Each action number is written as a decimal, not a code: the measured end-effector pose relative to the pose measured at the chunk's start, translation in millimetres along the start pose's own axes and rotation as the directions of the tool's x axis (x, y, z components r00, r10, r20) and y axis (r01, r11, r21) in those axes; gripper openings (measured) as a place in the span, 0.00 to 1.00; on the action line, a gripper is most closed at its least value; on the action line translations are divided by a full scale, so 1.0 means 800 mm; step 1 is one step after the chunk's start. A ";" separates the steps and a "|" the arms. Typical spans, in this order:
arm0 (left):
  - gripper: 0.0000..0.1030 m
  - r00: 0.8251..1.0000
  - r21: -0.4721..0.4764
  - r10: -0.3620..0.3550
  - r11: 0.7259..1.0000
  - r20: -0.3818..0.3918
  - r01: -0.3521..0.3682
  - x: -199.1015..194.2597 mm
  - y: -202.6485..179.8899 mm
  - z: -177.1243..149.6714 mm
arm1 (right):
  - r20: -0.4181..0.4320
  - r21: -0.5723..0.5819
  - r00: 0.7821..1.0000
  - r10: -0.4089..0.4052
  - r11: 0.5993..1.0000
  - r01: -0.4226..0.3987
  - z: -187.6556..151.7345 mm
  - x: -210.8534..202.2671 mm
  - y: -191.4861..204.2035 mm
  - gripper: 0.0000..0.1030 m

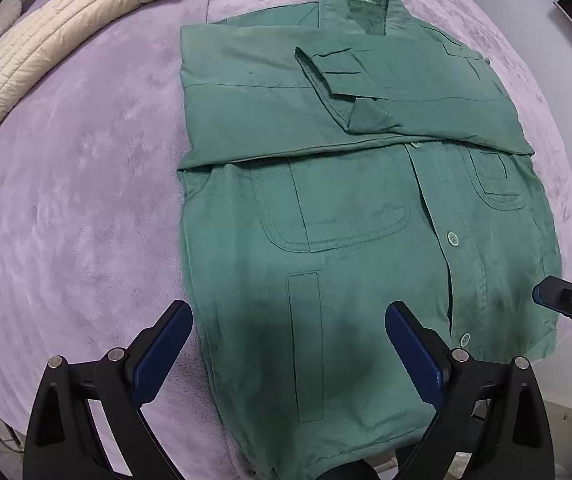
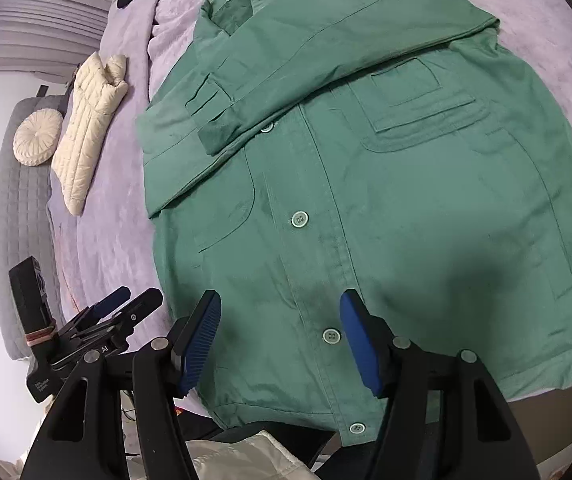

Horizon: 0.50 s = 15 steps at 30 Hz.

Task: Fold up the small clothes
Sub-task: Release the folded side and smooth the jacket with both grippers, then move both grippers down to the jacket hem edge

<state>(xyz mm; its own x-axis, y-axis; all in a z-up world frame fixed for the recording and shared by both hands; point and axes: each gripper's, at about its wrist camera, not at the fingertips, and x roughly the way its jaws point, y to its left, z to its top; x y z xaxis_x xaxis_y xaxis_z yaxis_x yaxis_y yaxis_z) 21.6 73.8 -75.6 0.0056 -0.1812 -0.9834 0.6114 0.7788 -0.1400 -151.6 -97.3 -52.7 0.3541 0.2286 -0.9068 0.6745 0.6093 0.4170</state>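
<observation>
— How many garments do you count?

— Two: one green jacket (image 1: 365, 208) flat on the lilac blanket (image 1: 78, 184), both sleeves folded across its chest, and one cream quilted jacket (image 1: 66, 36) at ten o'clock.

— Buttons?

— Four in my right view; the topmost is half hidden, I think.

— Your claws?

— My left gripper (image 1: 287, 354) and right gripper (image 2: 280, 340) both gape, holding nothing, above the hem at six o'clock.
</observation>
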 end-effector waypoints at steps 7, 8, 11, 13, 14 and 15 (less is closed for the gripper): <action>0.95 1.000 0.015 0.013 1.000 0.013 -0.013 -0.008 -0.007 -0.017 | 0.018 0.062 1.000 0.015 0.998 -0.016 -0.015 -0.009 -0.025 0.64; 0.95 1.000 0.011 0.015 1.000 0.016 -0.015 -0.009 -0.007 -0.020 | 0.021 0.052 1.000 0.016 0.999 -0.017 -0.014 -0.012 -0.026 0.64; 0.95 0.999 -0.018 0.027 0.999 0.023 -0.027 -0.012 -0.013 -0.026 | 0.022 0.004 0.999 0.026 1.000 -0.026 -0.012 -0.020 -0.026 0.64; 0.95 0.999 -0.039 0.041 0.998 0.029 -0.040 -0.014 -0.018 -0.031 | 0.015 -0.030 1.000 0.028 0.999 -0.027 -0.014 -0.025 -0.031 0.64; 0.95 0.998 -0.050 0.051 0.997 0.028 -0.050 -0.014 -0.021 -0.034 | 0.007 -0.043 1.000 0.025 0.999 -0.025 -0.016 -0.028 -0.036 0.64; 0.95 0.998 -0.065 0.062 0.996 0.023 -0.060 -0.015 -0.026 -0.038 | 0.005 -0.049 1.000 0.028 0.998 -0.027 -0.019 -0.033 -0.042 0.64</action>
<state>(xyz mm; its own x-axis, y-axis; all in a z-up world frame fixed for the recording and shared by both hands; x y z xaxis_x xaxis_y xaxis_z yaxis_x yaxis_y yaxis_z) -15.1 77.9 -64.4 0.0618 -0.1463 -0.9873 0.5568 0.8260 -0.0875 -193.1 -112.3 -43.8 0.3760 0.2415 -0.8946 0.6318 0.6394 0.4382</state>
